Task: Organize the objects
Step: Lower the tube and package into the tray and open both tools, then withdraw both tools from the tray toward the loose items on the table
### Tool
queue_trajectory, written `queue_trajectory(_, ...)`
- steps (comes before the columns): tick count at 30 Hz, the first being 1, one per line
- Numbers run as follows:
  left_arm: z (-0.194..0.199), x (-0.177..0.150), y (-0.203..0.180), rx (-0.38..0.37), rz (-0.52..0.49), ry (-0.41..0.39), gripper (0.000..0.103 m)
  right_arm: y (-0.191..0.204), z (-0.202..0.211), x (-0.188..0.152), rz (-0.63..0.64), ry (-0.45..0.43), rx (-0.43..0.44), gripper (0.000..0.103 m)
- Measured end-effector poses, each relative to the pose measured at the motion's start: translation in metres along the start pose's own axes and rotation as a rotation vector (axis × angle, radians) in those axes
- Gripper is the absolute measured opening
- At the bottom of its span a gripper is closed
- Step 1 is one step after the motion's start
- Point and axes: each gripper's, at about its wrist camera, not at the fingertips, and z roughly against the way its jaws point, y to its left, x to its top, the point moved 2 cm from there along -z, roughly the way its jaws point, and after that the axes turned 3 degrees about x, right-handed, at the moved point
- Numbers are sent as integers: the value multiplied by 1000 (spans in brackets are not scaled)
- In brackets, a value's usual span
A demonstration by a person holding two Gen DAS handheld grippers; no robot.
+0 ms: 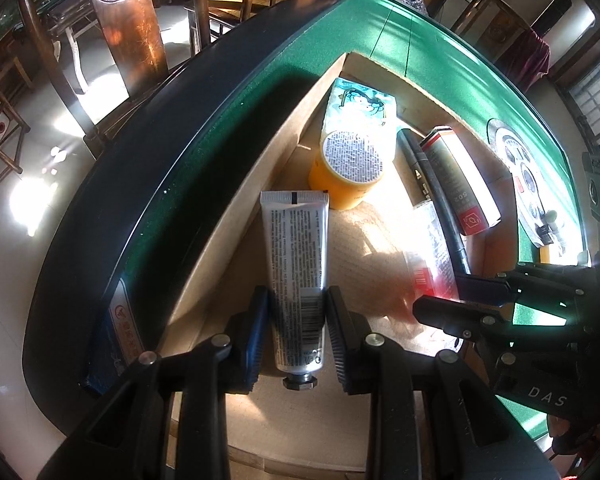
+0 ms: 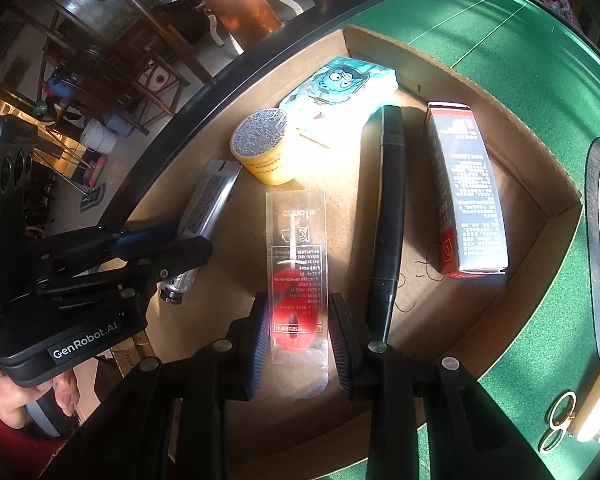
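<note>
Inside the cardboard tray (image 2: pixel 540 200) on the green counter (image 1: pixel 440 52), the left tongs (image 1: pixel 296 336) are clamped on a silver tube (image 1: pixel 296 264) lying flat by the tray's left wall. Just beside it, the right tongs (image 2: pixel 298 336) grip a clear packet (image 2: pixel 298 264) with red contents. Beyond them stand a yellow jar (image 2: pixel 264 152) and a blue cartoon pouch (image 2: pixel 340 92); a black pen (image 2: pixel 388 208) and a boxed carton (image 2: pixel 464 192) lie to the right.
</note>
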Motion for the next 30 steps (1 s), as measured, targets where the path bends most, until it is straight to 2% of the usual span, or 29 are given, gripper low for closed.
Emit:
queue_trajectory(16,3,-2,-2,6,9,-14,29,9,6,1,19,-21,3,34)
queue_trajectory(18,5,-2,-2,9,13,-17,35,8,13,0,24,-36,6,35)
queue_trajectory(21,9,-3,-5,21,11,-32,51,3,26,-4,18,-64,12,44)
queue_trajectory(23,13,-3,-9,31,2,-44,63,-2,32,-8,5,-80,14,48)
queue_trajectory(25,16,-3,-14,43,-15,-51,70,-8,37,-11,-10,-91,15,49)
queue_trajectory(30,22,-3,-26,58,-34,-62,72,-16,41,-16,-53,-106,15,52)
